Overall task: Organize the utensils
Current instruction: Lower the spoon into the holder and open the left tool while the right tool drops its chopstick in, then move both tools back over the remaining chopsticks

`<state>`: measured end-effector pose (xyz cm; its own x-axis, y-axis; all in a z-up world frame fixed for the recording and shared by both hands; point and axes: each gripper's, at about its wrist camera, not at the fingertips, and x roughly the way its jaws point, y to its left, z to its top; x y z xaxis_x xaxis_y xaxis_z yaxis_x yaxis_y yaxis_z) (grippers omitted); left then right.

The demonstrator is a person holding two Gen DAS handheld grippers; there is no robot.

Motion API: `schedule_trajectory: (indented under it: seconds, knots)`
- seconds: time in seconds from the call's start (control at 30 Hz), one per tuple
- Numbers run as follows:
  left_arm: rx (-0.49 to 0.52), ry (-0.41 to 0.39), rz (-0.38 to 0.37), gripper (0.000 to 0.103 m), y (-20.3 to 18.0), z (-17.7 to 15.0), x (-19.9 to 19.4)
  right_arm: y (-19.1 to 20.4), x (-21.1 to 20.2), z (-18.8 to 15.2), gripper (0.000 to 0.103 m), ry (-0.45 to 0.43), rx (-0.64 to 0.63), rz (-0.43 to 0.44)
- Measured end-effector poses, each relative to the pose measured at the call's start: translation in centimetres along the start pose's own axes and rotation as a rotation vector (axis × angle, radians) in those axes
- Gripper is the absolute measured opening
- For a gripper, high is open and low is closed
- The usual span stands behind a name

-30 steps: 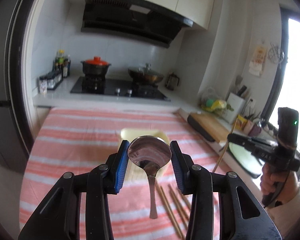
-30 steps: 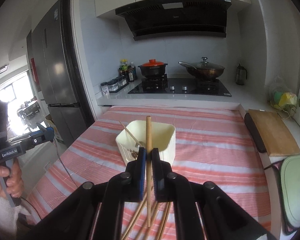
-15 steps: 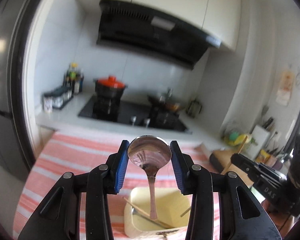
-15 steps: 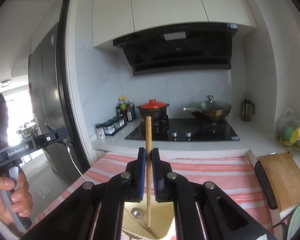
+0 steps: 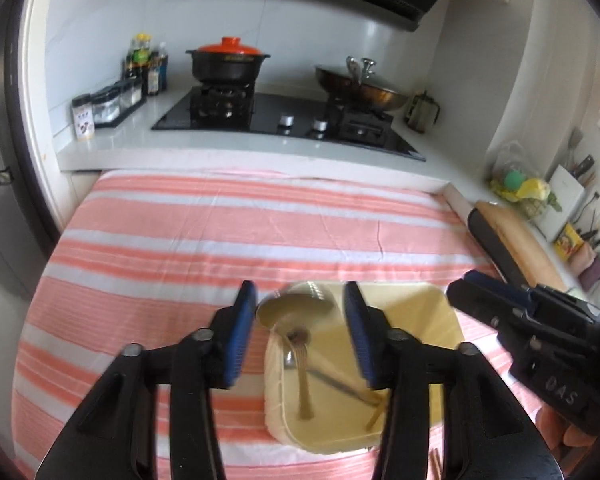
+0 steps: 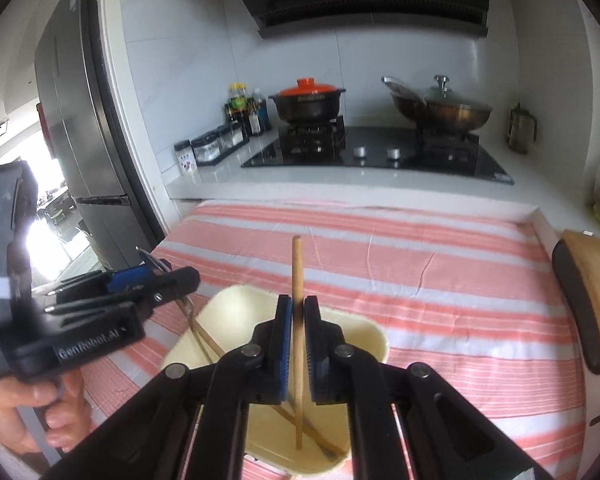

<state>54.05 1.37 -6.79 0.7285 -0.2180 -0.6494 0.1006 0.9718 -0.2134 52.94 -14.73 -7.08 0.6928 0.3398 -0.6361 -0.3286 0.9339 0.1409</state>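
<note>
A cream plastic bin stands on the striped cloth, with a few chopsticks and utensils inside. My left gripper hangs over its left half and its jaws are opening. The metal spoon is blurred between the blue pads, with a gap on each side and its handle pointing down into the bin. My right gripper is above the same bin, jaws opening slightly. A wooden chopstick stands upright between its pads, lower end inside the bin. Each gripper also shows in the other's view: right gripper, left gripper.
The pink-and-white striped cloth covers the table. Behind it is a counter with a stove, a red-lidded pot, a wok and spice jars. A cutting board lies at the right. A fridge stands at the left.
Both grippers came forward and down over the bin. The left jaws have widened and the spoon has slipped lower. The right jaws have parted a little around the chopstick.
</note>
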Motion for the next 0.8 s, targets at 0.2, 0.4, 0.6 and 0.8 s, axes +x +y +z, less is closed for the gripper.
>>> schedule_trajectory:
  seconds: [0.2,0.4,0.6,0.8]
  knots:
    - [0.046,-0.099,-0.02,0.086,2.0,-0.3,-10.2,1.1,-7.8,0.7,0.044,-0.125,-0.04,-0.021]
    - [0.138,-0.057,-0.004,0.097,4.2,-7.7,-18.7,1.7,-19.0,-4.2,0.055,-0.206,-0.147,-0.087]
    - [0.071,0.024,-0.032,0.098,3.8,-20.0,-18.8,0.7,-22.6,-15.8,0.055,-0.163,-0.114,-0.178]
    - [-0.018,0.08,-0.054,0.098,1.7,-28.8,-14.8,-0.9,-20.2,-28.9,0.055,-0.053,0.065,-0.257]
